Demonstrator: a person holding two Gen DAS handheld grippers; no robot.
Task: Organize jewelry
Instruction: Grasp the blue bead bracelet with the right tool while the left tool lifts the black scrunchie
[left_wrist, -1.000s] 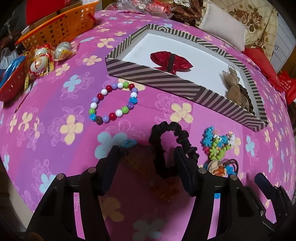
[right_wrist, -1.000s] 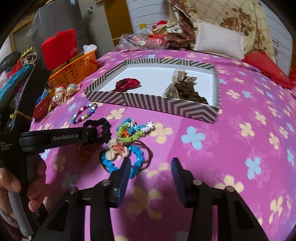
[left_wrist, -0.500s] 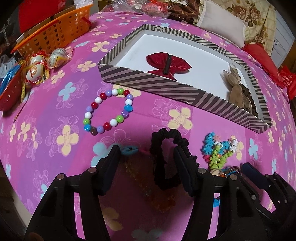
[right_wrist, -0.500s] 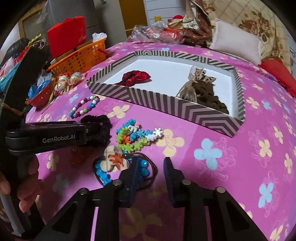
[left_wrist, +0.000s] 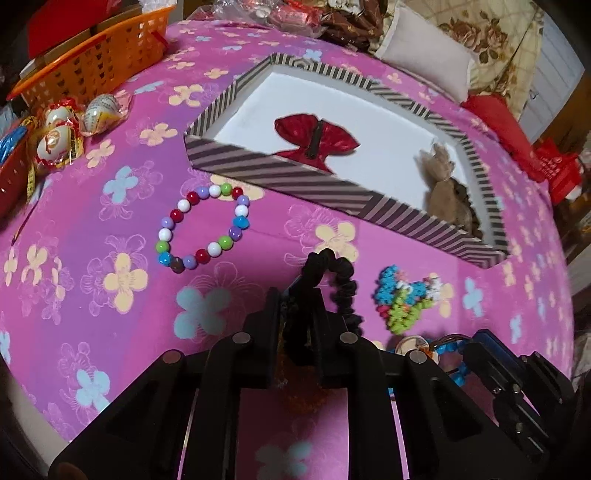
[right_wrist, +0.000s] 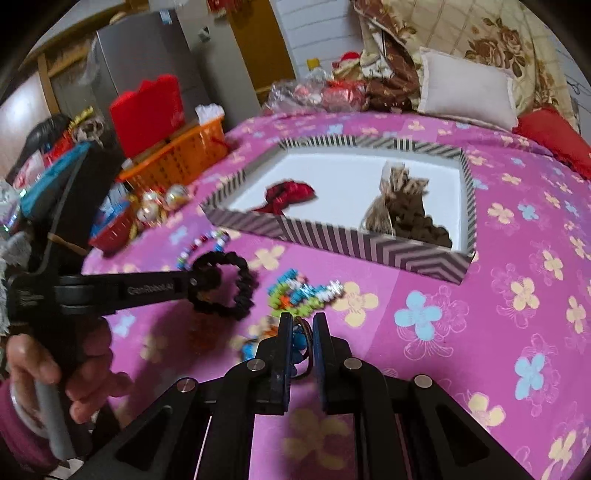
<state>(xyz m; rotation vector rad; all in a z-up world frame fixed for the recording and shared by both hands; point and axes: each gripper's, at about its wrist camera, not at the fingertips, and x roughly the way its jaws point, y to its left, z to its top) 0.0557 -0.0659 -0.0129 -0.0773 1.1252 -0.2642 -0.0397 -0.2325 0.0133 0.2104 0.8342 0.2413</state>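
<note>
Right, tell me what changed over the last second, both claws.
Both claws closed. The left claw shut on the black scrunchie and has it off the cloth. The right claw shut on the blue bead bracelet. The colourful bead bracelet, the striped box, its red bow and the brown pouch stayed put.

indoor light, warm and fairly dim; colours heavily saturated on the pink bedspread (left_wrist: 110, 229). strong fisheye bending, black vignette at corners in both views. right wrist view motion-blurred, worst at the beaded bracelet (right_wrist: 201, 247). soft shadow under the left gripper (left_wrist: 297, 295). white box floor (left_wrist: 388, 147) brightest, near glare.
</note>
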